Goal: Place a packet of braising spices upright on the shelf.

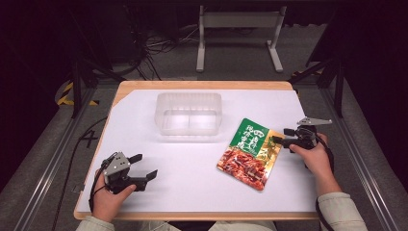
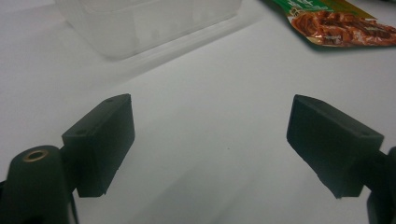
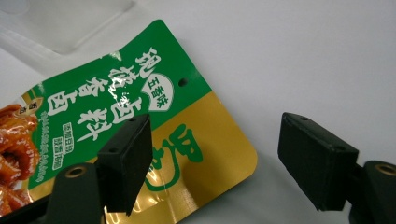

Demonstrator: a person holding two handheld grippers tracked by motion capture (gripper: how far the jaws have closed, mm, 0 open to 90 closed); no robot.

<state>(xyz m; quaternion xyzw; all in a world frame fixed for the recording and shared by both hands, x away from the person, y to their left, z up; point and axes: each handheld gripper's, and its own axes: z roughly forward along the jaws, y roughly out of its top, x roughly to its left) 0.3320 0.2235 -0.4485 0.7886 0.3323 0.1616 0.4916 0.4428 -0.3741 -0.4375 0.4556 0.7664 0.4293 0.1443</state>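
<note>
Wooden-edged table (image 1: 202, 85) covered by a white sheet, seen from above; dark floor with cables and a grey metal stand (image 1: 239, 33) lies beyond its far edge.

Clear, rectangular plastic container (image 1: 188, 113): stands upright and open-topped on the far centre of the table, well apart from both hands. In the left gripper view its translucent wall (image 2: 140, 23) appears at the far left.

Flat foil food pouch, green and gold at one end with a printed picture of reddish-brown meat at the other (image 1: 249, 153): lies flat on the table, right of centre, near and to the right of the container, its green end pointing far. In the right gripper view the green panel with white characters and the gold corner (image 3: 140, 112) lie directly under the left jaw; in the left gripper view the meat-printed end (image 2: 341, 25) shows at the far right.

Right hand-held gripper (image 1: 278, 140): held at the right side of the table, just beside the pouch's gold far-right corner. Its jaws are spread wide; one jaw hangs above the pouch corner, the other over bare sheet (image 3: 212, 158). Contact with the pouch cannot be judged.

Left hand-held gripper (image 1: 144, 166): held at the near left of the table, over bare sheet, jaws spread wide with nothing between them (image 2: 210, 144).
</note>
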